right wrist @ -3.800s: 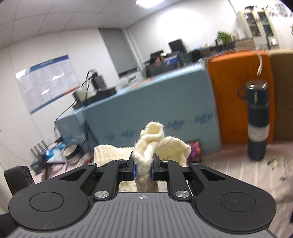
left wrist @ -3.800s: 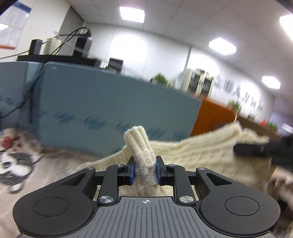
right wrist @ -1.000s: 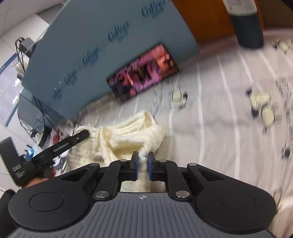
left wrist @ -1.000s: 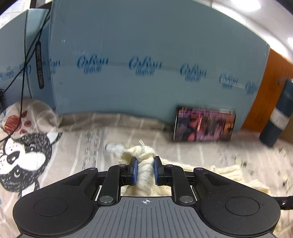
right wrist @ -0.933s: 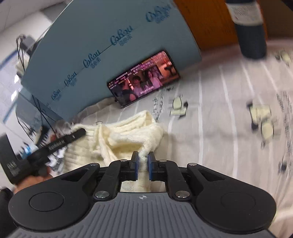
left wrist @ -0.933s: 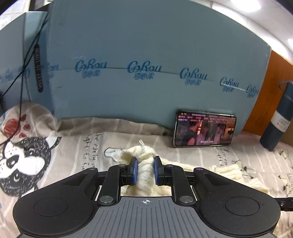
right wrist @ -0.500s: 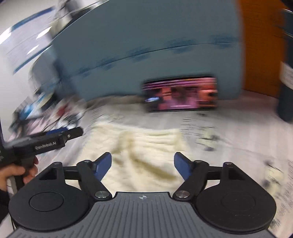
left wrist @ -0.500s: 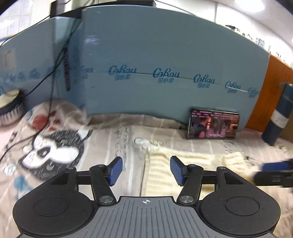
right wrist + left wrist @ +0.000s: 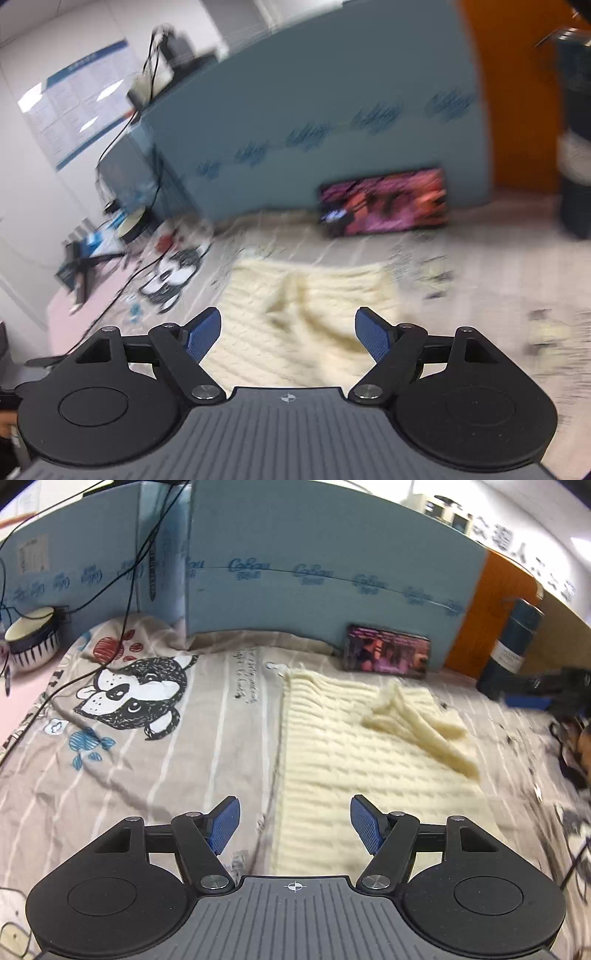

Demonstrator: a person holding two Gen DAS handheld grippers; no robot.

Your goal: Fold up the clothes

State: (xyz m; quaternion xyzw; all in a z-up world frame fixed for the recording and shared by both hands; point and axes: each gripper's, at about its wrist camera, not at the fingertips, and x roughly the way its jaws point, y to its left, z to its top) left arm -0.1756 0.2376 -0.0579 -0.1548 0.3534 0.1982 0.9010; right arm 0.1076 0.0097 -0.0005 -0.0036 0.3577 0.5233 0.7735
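One cream knitted sweater lies spread flat on a bench covered by a beige striped sheet printed with a cartoon dog. In the left wrist view the sweater fills the area from 12 o'clock to 3 o'clock ahead of the gripper, its left edge running straight away from the camera. A bunched ridge of knit, possibly a sleeve, rests on top toward 1 o'clock.

A second ago both grippers were pinching bunches of this knit; half a second ago they had let go. Now the left gripper has its blue-padded fingers spread wide, holding nothing, hovering above the sweater's near left edge. The right gripper likewise has its fingers spread wide and empty above the sweater, though its view is motion-blurred. The garment that hung lifted nearly four seconds ago has been laid down and released, so this fold or lay-out step looks finished, and the next grasp probably targets an edge or that ridge.

Beyond the sweater, at 12 o'clock, a phone showing video leans against a blue foam panel. A dark blue flask stands at 2 o'clock. A striped bowl sits at 10 o'clock, with black cables trailing nearby.
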